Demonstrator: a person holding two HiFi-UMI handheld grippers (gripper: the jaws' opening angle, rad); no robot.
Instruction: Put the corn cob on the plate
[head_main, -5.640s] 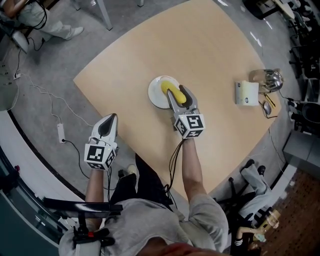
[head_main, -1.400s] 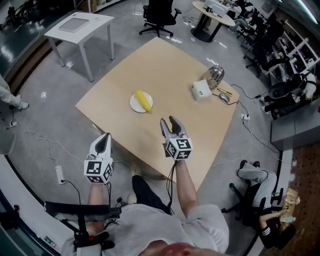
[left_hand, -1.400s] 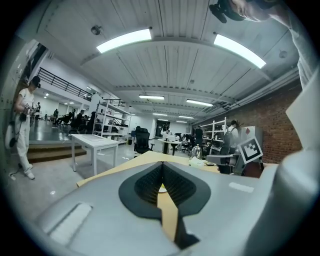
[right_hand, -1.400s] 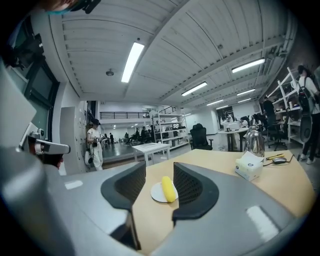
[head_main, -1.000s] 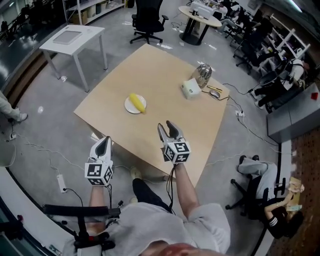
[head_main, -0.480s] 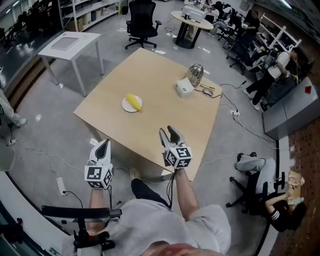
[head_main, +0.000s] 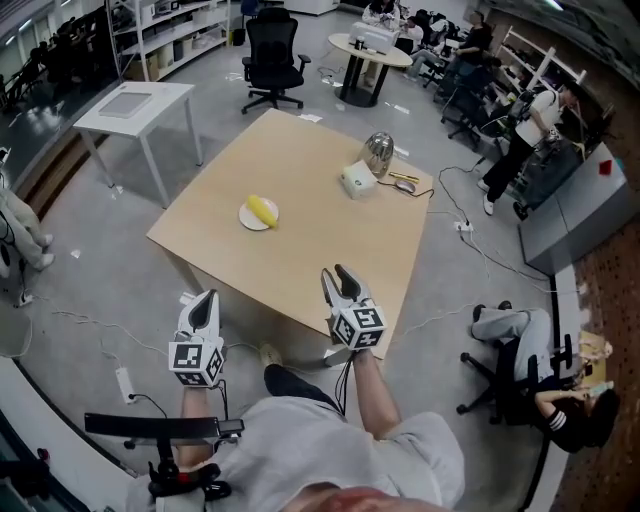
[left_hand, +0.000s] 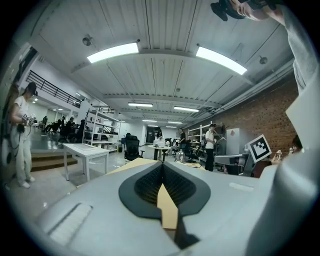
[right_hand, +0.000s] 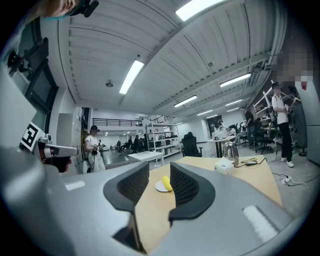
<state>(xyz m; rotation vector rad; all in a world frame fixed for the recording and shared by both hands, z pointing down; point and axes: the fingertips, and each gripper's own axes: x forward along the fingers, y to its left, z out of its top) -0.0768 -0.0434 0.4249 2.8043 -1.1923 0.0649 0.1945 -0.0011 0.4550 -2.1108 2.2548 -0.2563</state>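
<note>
The corn (head_main: 263, 210) lies on the white plate (head_main: 246, 218), in the upper middle of the head view, on the left part of the table (head_main: 330, 230). Both grippers are low in the frame, well apart from the plate. The left gripper (head_main: 207, 300) is beside the near table edge, its jaws pressed together and empty. The right gripper (head_main: 337, 274) is over that edge. Its jaws stand apart, have just been closing, and grasp nothing.
</note>
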